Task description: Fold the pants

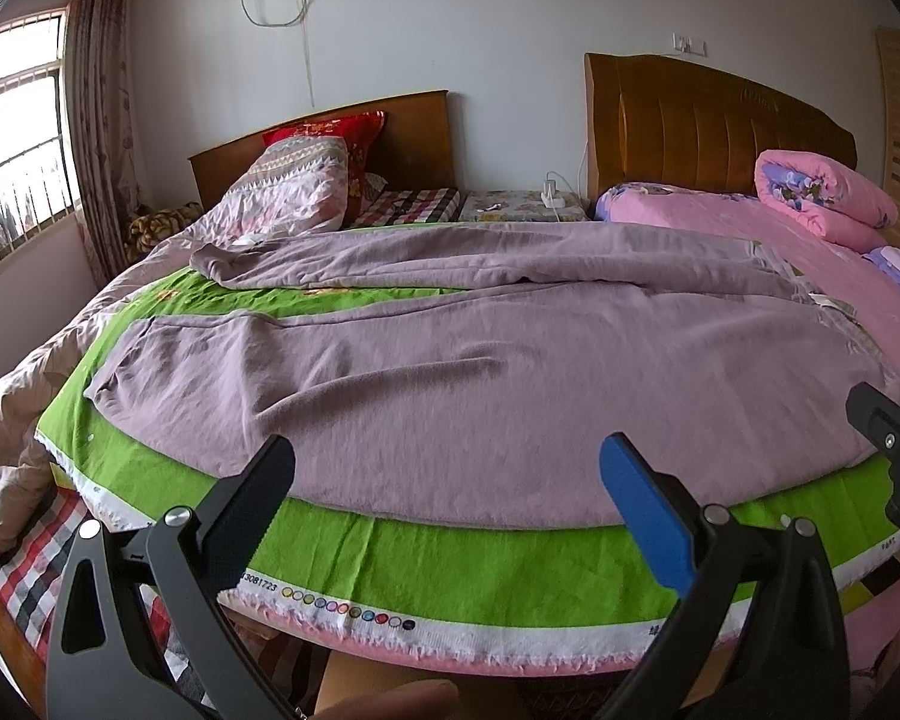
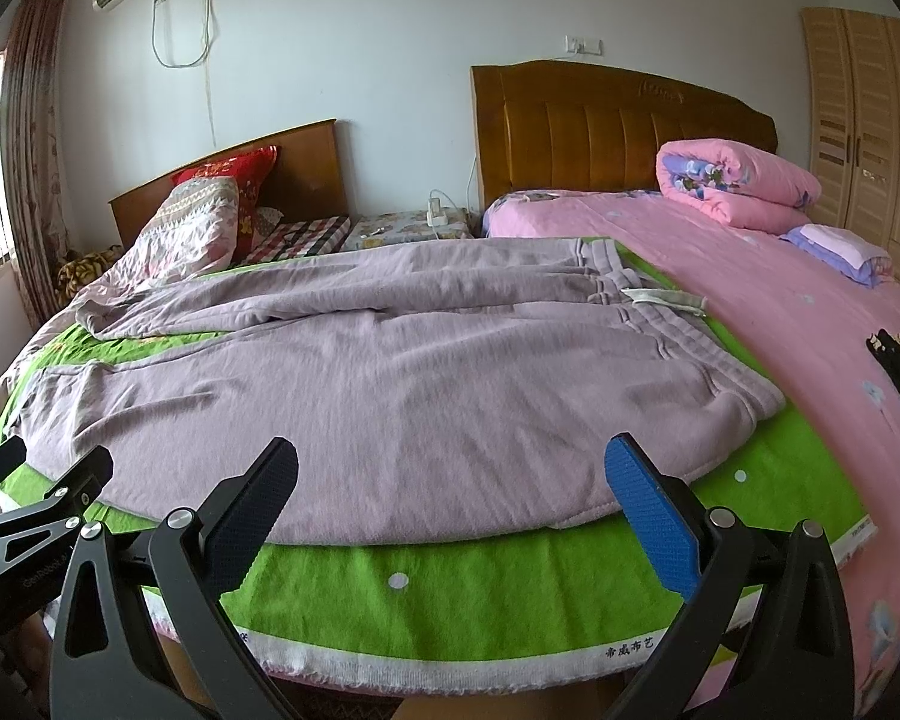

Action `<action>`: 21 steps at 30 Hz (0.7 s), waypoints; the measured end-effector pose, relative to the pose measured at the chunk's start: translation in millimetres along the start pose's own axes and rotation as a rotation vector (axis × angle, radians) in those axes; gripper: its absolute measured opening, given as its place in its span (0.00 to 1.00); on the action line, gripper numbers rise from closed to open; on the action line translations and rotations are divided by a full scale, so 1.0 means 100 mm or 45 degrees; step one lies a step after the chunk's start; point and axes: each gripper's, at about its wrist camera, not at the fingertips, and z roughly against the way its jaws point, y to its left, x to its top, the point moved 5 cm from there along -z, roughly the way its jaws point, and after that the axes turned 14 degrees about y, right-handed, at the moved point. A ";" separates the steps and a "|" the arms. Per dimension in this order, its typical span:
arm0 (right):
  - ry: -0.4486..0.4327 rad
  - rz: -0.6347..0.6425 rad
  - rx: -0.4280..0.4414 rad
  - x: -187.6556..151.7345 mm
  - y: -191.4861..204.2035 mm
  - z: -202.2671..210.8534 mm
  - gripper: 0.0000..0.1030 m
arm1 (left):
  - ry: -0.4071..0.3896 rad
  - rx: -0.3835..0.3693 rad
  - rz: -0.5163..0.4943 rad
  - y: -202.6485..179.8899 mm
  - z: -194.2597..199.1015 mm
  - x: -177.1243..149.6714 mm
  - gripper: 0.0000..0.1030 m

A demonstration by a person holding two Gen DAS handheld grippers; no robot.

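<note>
Mauve sweatpants (image 1: 450, 360) lie spread flat on a green cloth (image 1: 450, 564) over the bed, legs running left, waistband (image 2: 678, 312) at the right. They also show in the right wrist view (image 2: 420, 408). My left gripper (image 1: 450, 480) is open and empty, just above the pants' near edge. My right gripper (image 2: 450, 480) is open and empty, over the near edge close to the waist end. The right gripper shows at the right edge of the left wrist view (image 1: 888, 438); the left gripper shows at the left edge of the right wrist view (image 2: 42, 498).
A pink sheet (image 2: 810, 330) covers the bed to the right, with a rolled pink quilt (image 2: 738, 186) by the headboard. A patterned quilt (image 1: 288, 192) and red pillow (image 1: 330, 132) lie at the far left. A wardrobe (image 2: 870, 120) stands at the right, a window (image 1: 12, 138) at the left.
</note>
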 end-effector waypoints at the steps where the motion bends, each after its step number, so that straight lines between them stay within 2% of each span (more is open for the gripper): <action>1: 0.002 0.001 0.000 -0.02 0.01 0.00 0.96 | 0.003 0.000 0.000 0.00 -0.01 0.01 0.99; 6: 0.006 0.035 0.006 0.07 -0.01 -0.04 0.96 | 0.021 -0.015 -0.030 -0.02 -0.07 0.03 0.99; 8: -0.015 0.086 0.010 0.23 -0.04 -0.06 0.96 | 0.024 -0.077 -0.094 -0.04 -0.13 0.17 0.99; 11: -0.017 0.068 -0.004 0.77 -0.33 -0.17 0.96 | 0.068 -0.154 -0.205 -0.05 -0.28 0.70 0.99; 15: -0.002 0.003 -0.063 1.64 -0.85 -0.54 0.96 | 0.053 -0.070 -0.167 0.20 -0.61 1.66 0.99; 17: 0.029 0.002 -0.068 1.99 -1.03 -0.83 0.96 | 0.149 -0.060 -0.117 0.33 -0.97 2.15 0.99; 19: 0.087 0.023 -0.088 2.29 -1.19 -1.21 0.96 | 0.319 -0.192 -0.131 0.36 -1.44 2.52 0.98; 20: 0.122 0.047 -0.059 2.41 -1.24 -1.40 0.96 | 0.367 -0.246 -0.147 0.36 -1.63 2.65 0.98; 21: 0.179 0.090 0.017 2.51 -1.28 -1.65 0.96 | 0.387 -0.269 -0.156 0.37 -1.80 2.77 0.98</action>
